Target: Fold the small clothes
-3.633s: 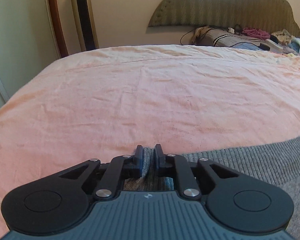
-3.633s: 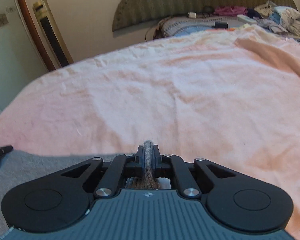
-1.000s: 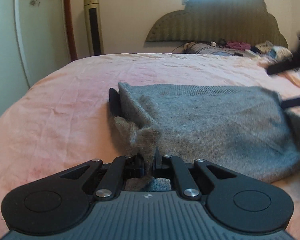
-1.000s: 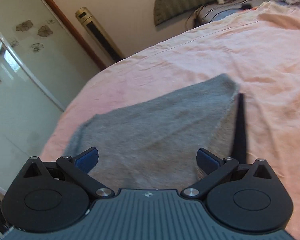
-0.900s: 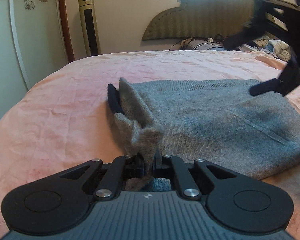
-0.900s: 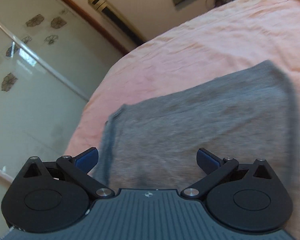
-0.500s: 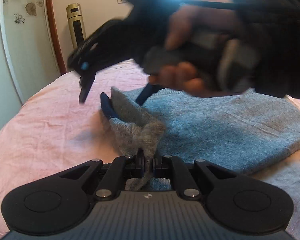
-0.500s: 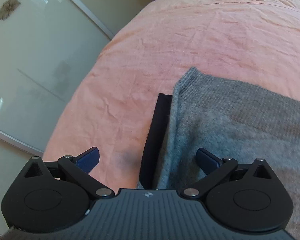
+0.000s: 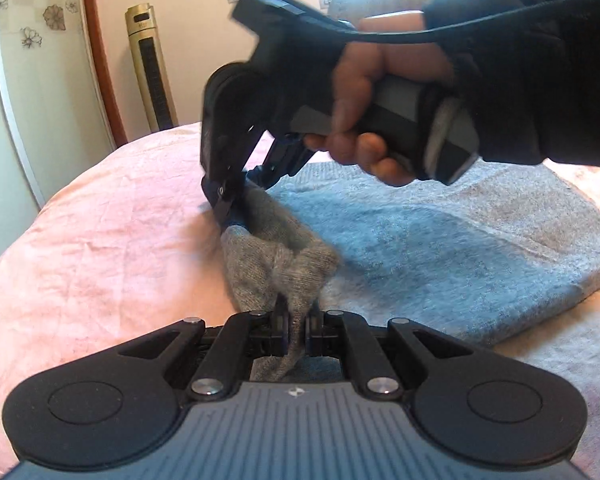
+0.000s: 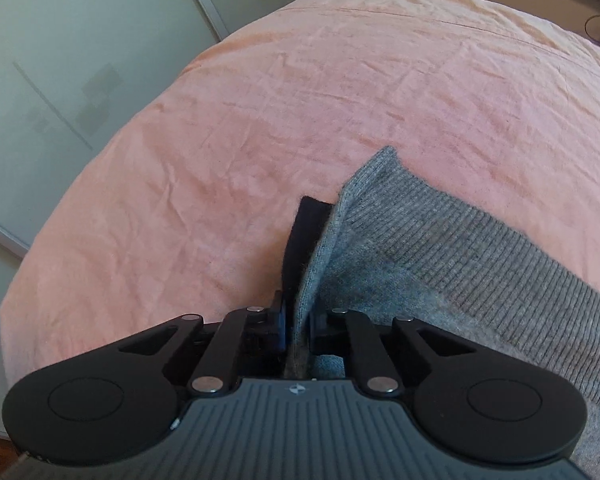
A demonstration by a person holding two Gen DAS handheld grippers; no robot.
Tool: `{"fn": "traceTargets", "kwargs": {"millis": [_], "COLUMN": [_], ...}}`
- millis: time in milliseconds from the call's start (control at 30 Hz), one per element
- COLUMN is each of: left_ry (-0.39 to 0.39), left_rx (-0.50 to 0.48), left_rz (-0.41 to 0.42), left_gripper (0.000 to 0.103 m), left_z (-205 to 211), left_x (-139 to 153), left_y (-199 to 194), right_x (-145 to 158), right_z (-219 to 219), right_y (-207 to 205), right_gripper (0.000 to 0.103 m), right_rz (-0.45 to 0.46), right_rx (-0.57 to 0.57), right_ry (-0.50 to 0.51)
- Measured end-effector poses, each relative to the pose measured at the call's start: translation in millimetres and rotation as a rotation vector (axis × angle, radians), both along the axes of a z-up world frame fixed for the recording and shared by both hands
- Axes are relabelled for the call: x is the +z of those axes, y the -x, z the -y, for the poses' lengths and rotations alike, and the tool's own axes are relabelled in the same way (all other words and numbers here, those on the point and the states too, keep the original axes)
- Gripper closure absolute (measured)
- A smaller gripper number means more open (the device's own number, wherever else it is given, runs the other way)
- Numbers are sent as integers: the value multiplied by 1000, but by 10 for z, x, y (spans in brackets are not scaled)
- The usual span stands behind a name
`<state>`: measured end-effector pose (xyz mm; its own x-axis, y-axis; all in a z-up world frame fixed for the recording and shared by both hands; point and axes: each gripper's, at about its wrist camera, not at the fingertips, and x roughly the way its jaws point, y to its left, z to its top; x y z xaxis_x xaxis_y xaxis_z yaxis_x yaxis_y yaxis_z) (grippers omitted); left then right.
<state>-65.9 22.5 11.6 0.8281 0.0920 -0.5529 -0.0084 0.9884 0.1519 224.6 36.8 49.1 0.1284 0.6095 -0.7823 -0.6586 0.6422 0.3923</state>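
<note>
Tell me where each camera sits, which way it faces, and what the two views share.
Left wrist: on the left gripper, looking across the pink bed toward the wall; shows its fingers pinching the grey sweater, plus the right gripper and the hand holding it.
Right wrist: on the right gripper, looking down at the bed's edge; its fingers are closing on the sweater's side edge.
Shared: sweater, bed, right gripper.

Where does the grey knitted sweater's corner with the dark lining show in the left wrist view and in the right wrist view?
Left wrist: the grey knitted sweater fills centre right; its dark-lined corner sits centre left, at the right gripper.
Right wrist: the corner is centre frame, just beyond the closing right gripper, fabric between its pads.
Shared landmark: the pink bedsheet.
</note>
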Motion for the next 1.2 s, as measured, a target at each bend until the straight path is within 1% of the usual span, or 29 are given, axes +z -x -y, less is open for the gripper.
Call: {"fn": "traceTargets", "kwargs": {"millis": [133,300,433,533,633,700,733,767,833,933,1100,1133,1167,1200], "left_ry": [-19,-43,-59,-72,-90,-92,-92,-95,-100,-99,-88,-89,-87,-85], "left_rx": [-47,-139,-206,-238,-239,-222,-213,-207,-201,-196,-200,-202,-202,-198], "left_rz": [10,31,39,37,22,6,0,-1,2,-1,-3,-3,-4,-3], "left_gripper": [96,96,96,96,96,96,96,96,96,96,96,96,96,96], "left_z": [156,496,767,923,1000,1003,990,986,982,977,977,972,961,939], "left_x": [68,141,168,167,109,87,81,85,95,106,98,96,95,97], "left_y": [-2,-52,-100,-115,-143,-172,-188,-202,-208,-240,-241,-240,-243,-247], "right_x": [81,89,48,-21,-126,-200,-228,-241,-237,-280,-314,-327,-342,-366], "right_z": [423,1019,1467,1749,2004,2115,2143,2142,2058,1836,1416,1343,1285,1242], "right_y": [-52,-140,-159,-153,-181,-260,-293,-323,-356,-455,-535,-543,-551,-560], "right_gripper": [88,89,89,90,89,77,59,40,28,28,28,33,52,65], "right_rz": [-16,-40,-55,-69,-132,-220,-258,-278,-299,-349,-379,-375,-367,-371], "right_rx": [-23,-88,-143,-173,-217,-266,-268,-259,-243,-221,-152,-151,-152,-151], "right_ry": [-81,-132,-163,-175,-230,-306,-354,-398,-437,-405,-379,-360,-334,-314]}}
